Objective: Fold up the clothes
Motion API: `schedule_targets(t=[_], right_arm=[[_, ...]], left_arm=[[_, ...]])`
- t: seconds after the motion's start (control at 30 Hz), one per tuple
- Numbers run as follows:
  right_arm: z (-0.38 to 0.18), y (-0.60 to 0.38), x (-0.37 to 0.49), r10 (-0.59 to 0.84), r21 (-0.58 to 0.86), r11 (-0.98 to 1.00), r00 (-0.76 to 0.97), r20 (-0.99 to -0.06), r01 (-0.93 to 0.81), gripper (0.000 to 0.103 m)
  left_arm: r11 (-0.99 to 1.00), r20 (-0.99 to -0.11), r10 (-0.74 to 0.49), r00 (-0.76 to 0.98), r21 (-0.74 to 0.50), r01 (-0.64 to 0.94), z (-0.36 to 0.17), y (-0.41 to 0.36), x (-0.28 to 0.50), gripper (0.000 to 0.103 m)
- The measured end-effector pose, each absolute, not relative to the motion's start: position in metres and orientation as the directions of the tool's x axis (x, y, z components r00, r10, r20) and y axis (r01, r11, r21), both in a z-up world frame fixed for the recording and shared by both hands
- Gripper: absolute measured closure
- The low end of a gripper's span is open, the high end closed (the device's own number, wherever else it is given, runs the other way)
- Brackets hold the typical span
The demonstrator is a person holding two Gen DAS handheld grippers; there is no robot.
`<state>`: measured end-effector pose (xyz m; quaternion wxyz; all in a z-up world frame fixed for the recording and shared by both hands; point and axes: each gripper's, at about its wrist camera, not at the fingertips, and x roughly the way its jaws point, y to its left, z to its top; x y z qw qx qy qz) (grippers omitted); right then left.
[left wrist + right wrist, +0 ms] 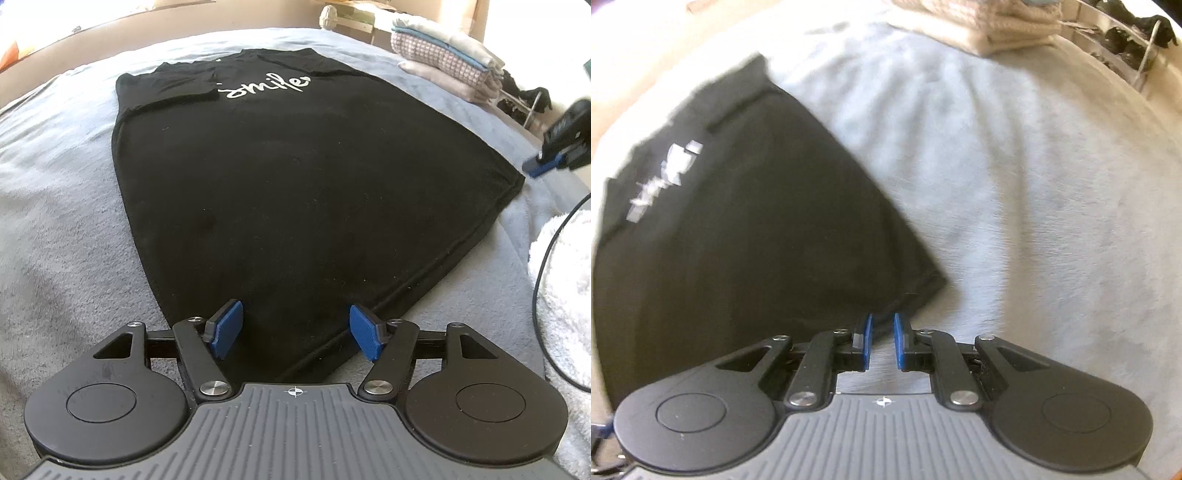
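Two grippers at black T-shirt (295, 192) hem: left gripper (295, 334) wide open, right gripper (882, 341) nearly closed, empty.

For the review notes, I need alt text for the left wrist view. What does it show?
A black T-shirt with white script lies flat on a grey blanket, sleeves folded in. The left tongs hang open over its near hem, gripping nothing. Folded laundry is stacked at the far right.

A home bedroom is showing here: a grey fleece blanket (55, 221) is covering a bed, folded laundry (443, 55) is sitting stacked at upper right, and sunlight is falling across the top edge.
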<state>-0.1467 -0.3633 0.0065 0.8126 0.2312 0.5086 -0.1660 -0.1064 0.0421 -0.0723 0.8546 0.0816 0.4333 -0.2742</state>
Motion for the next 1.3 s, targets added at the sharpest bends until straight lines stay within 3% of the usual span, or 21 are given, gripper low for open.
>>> schedule_targets(t=[0.13,0.47,0.53,0.6,0.87,0.93,1.07,1.3], right_arm=[[0.023,-0.32,-0.135,0.071,0.306,0.872,0.521,-0.851,0.381,0.071],[0.008,-0.206,-0.116,0.167,0.238,0.967,0.481,-0.861,0.09,0.062],[-0.001,-0.188,-0.116,0.143,0.198,0.978,0.478,-0.867,0.066,0.06],[-0.008,-0.174,-0.113,0.116,0.155,0.987,0.477,-0.871,0.044,0.049],[-0.035,-0.147,-0.1,0.034,0.056,0.998,0.466,-0.884,0.033,0.048],[-0.041,-0.144,-0.101,0.028,0.049,0.998,0.466,-0.884,0.032,0.04],[-0.05,-0.143,-0.103,0.032,0.052,0.998,0.469,-0.883,0.03,0.035],[-0.056,-0.131,-0.103,0.028,0.022,1.0,0.467,-0.884,-0.02,0.012]], left_arm=[[0.843,-0.778,-0.384,0.497,-0.076,0.532,-0.067,0.042,-0.107,0.038],[0.859,-0.767,-0.359,0.532,-0.048,0.51,-0.058,0.051,-0.112,0.035],[0.866,-0.768,-0.354,0.533,-0.054,0.497,-0.058,0.053,-0.111,0.035],[0.873,-0.774,-0.344,0.532,-0.055,0.485,-0.059,0.053,-0.109,0.035],[0.903,-0.808,-0.273,0.522,-0.029,0.428,-0.065,0.056,-0.102,0.034],[0.909,-0.812,-0.265,0.519,-0.031,0.415,-0.066,0.057,-0.1,0.034],[0.914,-0.822,-0.244,0.515,-0.017,0.406,-0.068,0.057,-0.099,0.032],[0.921,-0.827,-0.23,0.513,-0.015,0.389,-0.067,0.06,-0.097,0.03]])
